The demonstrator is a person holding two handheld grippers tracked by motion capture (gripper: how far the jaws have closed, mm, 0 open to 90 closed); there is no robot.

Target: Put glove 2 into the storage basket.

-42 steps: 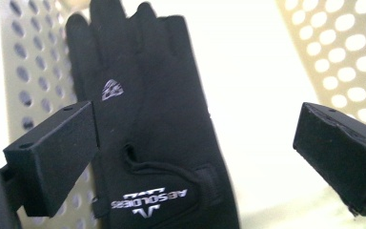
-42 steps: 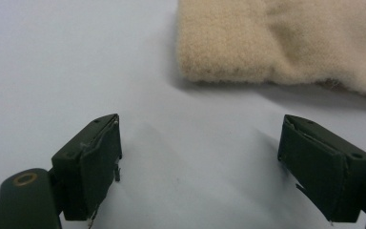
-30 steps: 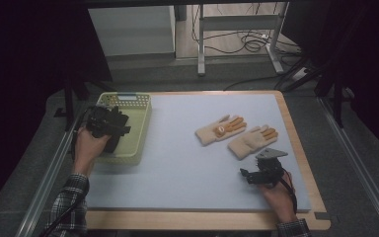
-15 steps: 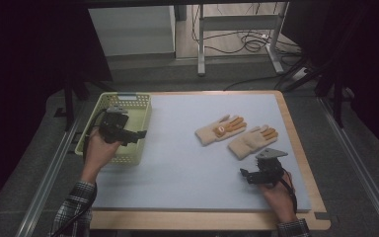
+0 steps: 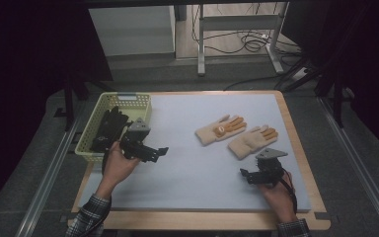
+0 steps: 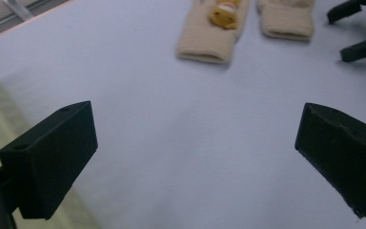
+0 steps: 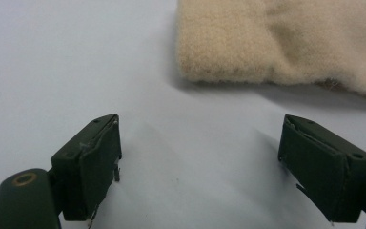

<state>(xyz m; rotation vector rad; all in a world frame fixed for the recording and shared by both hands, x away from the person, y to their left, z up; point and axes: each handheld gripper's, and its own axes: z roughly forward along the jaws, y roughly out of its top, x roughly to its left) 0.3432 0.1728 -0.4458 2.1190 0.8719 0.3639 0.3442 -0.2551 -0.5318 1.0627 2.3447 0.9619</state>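
High view: left gripper (image 5: 162,150) sits beside the basket (image 5: 94,148) holding dark gloves (image 5: 109,127), aimed toward the beige gloves (image 5: 220,129). Left gripper view: jaws spread, empty, over bare mat. Right gripper view: jaws spread, empty, just short of the nearer glove's cuff (image 7: 248,47), apparently lined up for a grasp.

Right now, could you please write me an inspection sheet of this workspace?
Surface: pale blue mat on a wood-edged table.
Job's things: two beige gloves side by side on the mat; dark gloves in the green basket.
Clutter: nothing seen.
Grippers: left hand-held gripper open, empty, beside the basket; right hand-held gripper open, empty, near one beige glove's cuff.
Cables: loose cables on the floor behind.
Surroundings: dark room, metal frame legs.
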